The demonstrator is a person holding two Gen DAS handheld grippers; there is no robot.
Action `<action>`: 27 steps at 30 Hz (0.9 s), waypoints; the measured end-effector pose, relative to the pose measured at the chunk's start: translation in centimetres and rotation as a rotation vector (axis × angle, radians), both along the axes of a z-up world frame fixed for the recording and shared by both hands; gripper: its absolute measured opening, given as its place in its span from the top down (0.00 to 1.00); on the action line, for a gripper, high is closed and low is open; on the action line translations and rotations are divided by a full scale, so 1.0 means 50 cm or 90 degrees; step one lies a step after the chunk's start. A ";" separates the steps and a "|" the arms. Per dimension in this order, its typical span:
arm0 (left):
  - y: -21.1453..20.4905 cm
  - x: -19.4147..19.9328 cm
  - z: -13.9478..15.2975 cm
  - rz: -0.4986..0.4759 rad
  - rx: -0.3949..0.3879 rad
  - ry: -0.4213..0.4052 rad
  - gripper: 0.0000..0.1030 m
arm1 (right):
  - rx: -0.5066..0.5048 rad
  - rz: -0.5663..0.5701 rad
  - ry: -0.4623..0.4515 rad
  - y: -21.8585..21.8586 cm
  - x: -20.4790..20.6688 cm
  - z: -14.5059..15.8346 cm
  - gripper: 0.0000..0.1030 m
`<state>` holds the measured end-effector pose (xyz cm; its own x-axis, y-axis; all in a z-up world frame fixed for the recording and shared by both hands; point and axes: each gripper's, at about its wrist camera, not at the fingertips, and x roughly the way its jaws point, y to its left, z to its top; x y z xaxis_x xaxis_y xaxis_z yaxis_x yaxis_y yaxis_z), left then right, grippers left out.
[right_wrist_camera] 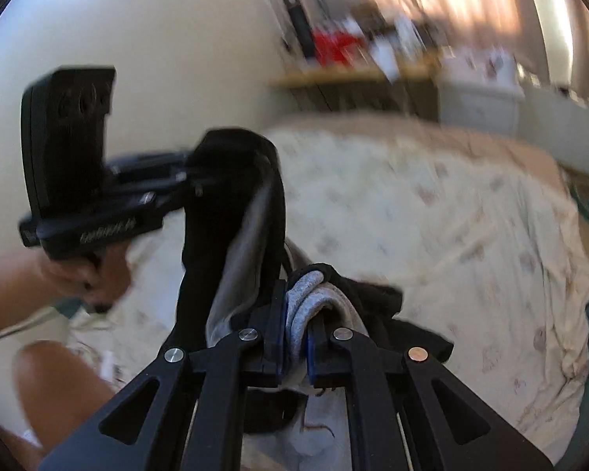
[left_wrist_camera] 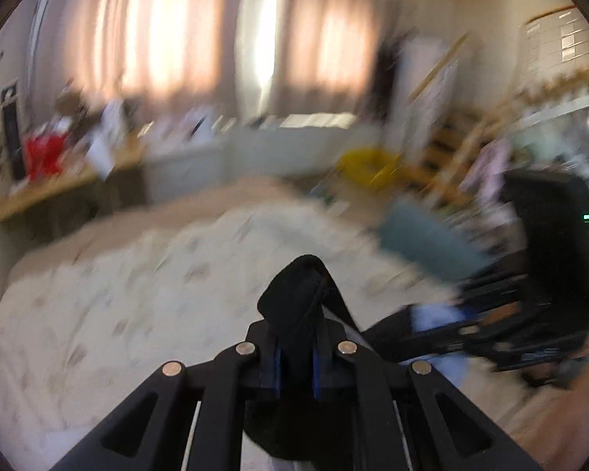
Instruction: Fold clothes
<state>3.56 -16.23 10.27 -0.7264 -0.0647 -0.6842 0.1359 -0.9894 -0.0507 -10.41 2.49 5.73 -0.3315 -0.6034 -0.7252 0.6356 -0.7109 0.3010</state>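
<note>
Left wrist view: the left gripper [left_wrist_camera: 296, 353] is clenched on a bunched edge of the black fabric garment with grey lining [left_wrist_camera: 298, 298], which bulges up just ahead of the fingertips. Right wrist view: the right gripper [right_wrist_camera: 294, 337] is clenched on another part of the same garment [right_wrist_camera: 231, 235], a grey lining fold pinched between its pads. The two grips likely serve to lift and spread the garment above the white patterned bedspread [right_wrist_camera: 451, 216] before folding. From the right gripper, the garment rises ahead and to the left, up to the left gripper [right_wrist_camera: 194, 180]; its long axis appears to run between the two grips. Motion blur hides finer detail.
</note>
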 end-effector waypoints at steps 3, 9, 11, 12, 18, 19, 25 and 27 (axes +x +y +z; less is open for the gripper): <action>-0.098 -0.094 -0.124 0.075 -0.039 -0.083 0.90 | 0.050 -0.033 -0.017 -0.014 -0.119 -0.108 0.93; -0.244 -0.208 -0.290 0.196 -0.037 -0.203 0.87 | 0.085 -0.115 -0.085 -0.013 -0.331 -0.262 0.93; -0.262 -0.230 -0.363 0.181 -0.017 -0.258 0.87 | 0.113 -0.105 -0.099 -0.028 -0.373 -0.309 0.92; -0.264 -0.233 -0.392 0.171 -0.008 -0.272 0.87 | 0.120 -0.101 -0.109 -0.033 -0.388 -0.331 0.92; -0.242 -0.214 -0.514 0.116 0.084 -0.332 0.73 | 0.186 -0.094 -0.175 -0.034 -0.409 -0.452 0.87; -0.229 -0.200 -0.522 0.103 0.086 -0.328 0.69 | 0.208 -0.083 -0.170 -0.037 -0.408 -0.466 0.87; -0.208 -0.098 -0.576 0.062 0.046 -0.340 0.56 | 0.255 -0.049 -0.098 -0.012 -0.400 -0.453 0.72; -0.234 -0.054 -0.548 0.094 0.044 -0.302 0.56 | 0.236 -0.045 -0.035 0.014 -0.388 -0.399 0.56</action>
